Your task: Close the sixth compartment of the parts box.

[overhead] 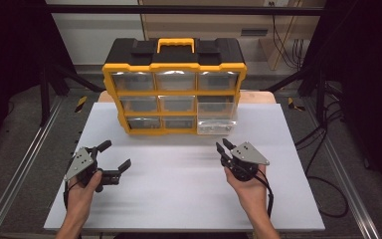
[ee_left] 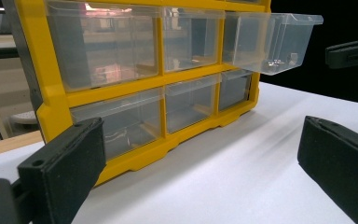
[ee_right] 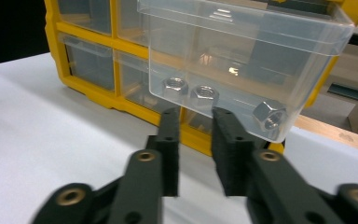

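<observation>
Work at this moment centres on a clear plastic drawer (ee_right: 242, 60) that stands pulled partway out of the lower right corner of a yellow-and-black parts organizer (overhead: 174, 84). Three steel hex nuts (ee_right: 204, 95) lie along the drawer's front inside edge. The right gripper (overhead: 225, 146) is held just in front of that drawer, below its front wall; its jaws are drawn nearly together with a narrow gap left between the pads, and nothing is pinched. The left gripper (overhead: 115, 155) is held well apart on the left side of the table, its jaws spread wide and empty.

The step in hand is judged to be the approach to the open drawer, either to take a nut out or to push the drawer shut; which of the two cannot be told. For a nut to be taken, the right gripper would have to be raised over the drawer's rim and its jaws opened around one nut. For closing, the nearly closed pads would only need to be pressed squarely on the front wall.

A white tabletop (overhead: 179, 194) carries the organizer at its far edge. Beyond it, a wooden board, dark frame rails, black curtains and loose cables on a grey floor are seen.
</observation>
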A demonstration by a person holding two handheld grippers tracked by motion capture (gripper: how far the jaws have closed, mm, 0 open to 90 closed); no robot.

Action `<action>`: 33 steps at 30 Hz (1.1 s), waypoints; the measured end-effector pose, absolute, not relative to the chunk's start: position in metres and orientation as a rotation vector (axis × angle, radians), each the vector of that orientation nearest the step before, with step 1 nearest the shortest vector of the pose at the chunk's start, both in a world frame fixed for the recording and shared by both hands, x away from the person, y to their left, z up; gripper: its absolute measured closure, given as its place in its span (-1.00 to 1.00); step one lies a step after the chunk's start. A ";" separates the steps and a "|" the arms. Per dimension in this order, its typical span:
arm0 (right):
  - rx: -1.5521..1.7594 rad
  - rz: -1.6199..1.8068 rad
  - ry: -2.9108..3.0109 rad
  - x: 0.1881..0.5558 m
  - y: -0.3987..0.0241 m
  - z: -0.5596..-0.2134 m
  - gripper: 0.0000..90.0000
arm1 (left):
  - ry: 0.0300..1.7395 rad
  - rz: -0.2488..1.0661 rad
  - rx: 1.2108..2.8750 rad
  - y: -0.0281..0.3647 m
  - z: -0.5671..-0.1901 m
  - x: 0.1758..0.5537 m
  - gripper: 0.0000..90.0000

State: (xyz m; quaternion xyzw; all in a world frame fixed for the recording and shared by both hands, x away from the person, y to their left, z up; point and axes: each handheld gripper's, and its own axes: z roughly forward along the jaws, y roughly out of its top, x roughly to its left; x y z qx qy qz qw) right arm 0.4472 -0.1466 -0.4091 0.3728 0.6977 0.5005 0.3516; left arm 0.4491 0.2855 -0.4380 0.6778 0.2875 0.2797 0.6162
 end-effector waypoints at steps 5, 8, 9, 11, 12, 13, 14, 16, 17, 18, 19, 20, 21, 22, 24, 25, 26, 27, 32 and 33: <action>0.961 1.296 1.805 0.451 -0.142 -0.410 1.00 | 0.657 0.643 1.568 0.285 -0.438 0.449 -0.98; 0.980 1.300 1.793 0.456 -0.141 -0.409 1.00 | 0.660 0.642 1.568 0.286 -0.439 0.450 -0.98; 0.981 1.293 1.789 0.458 -0.141 -0.408 1.00 | 0.661 0.642 1.566 0.286 -0.439 0.450 -0.98; 0.989 1.292 1.772 0.461 -0.142 -0.405 1.00 | 0.661 0.643 1.568 0.286 -0.439 0.449 -0.98; 0.998 1.292 1.766 0.463 -0.143 -0.404 1.00 | 0.660 0.644 1.568 0.287 -0.439 0.449 -0.98; 1.002 1.289 1.760 0.466 -0.143 -0.404 1.00 | 0.660 0.645 1.567 0.287 -0.439 0.449 -0.98; 1.020 1.296 1.753 0.469 -0.144 -0.404 1.00 | 0.658 0.645 1.567 0.287 -0.439 0.449 -0.98; 1.040 1.296 1.743 0.474 -0.144 -0.403 1.00 | 0.658 0.645 1.566 0.287 -0.438 0.449 -0.98; 1.045 1.296 1.743 0.476 -0.144 -0.403 1.00 | 0.658 0.646 1.566 0.287 -0.438 0.449 -0.98; 1.052 1.296 1.738 0.477 -0.143 -0.402 1.00 | 0.659 0.646 1.563 0.288 -0.438 0.449 -0.98; 1.054 1.297 1.738 0.478 -0.143 -0.402 1.00 | 0.659 0.649 1.566 0.288 -0.438 0.449 -0.98; 1.055 1.296 1.734 0.480 -0.142 -0.401 1.00 | 0.662 0.647 1.560 0.288 -0.438 0.449 -0.98; 1.054 1.292 1.734 0.480 -0.142 -0.400 1.00 | 0.661 0.647 1.560 0.289 -0.438 0.449 -0.98; 1.055 1.292 1.731 0.481 -0.141 -0.399 1.00 | 0.661 0.647 1.559 0.289 -0.438 0.449 -0.98; 1.049 1.287 1.736 0.482 -0.140 -0.396 1.00 | 0.660 0.650 1.563 0.290 -0.437 0.450 -0.98; 1.045 1.285 1.738 0.482 -0.139 -0.395 1.00 | 0.663 0.650 1.557 0.290 -0.437 0.450 -0.98; 1.037 1.283 1.739 0.482 -0.139 -0.394 1.00 | 0.664 0.650 1.554 0.290 -0.437 0.450 -0.98; 1.032 1.279 1.740 0.482 -0.138 -0.394 1.00 | 0.666 0.650 1.553 0.291 -0.437 0.450 -0.98; 1.037 1.281 1.734 0.482 -0.138 -0.390 1.00 | 0.669 0.653 1.551 0.292 -0.437 0.449 -0.98; 1.034 1.281 1.735 0.483 -0.137 -0.389 1.00 | 0.668 0.654 1.552 0.291 -0.437 0.449 -0.98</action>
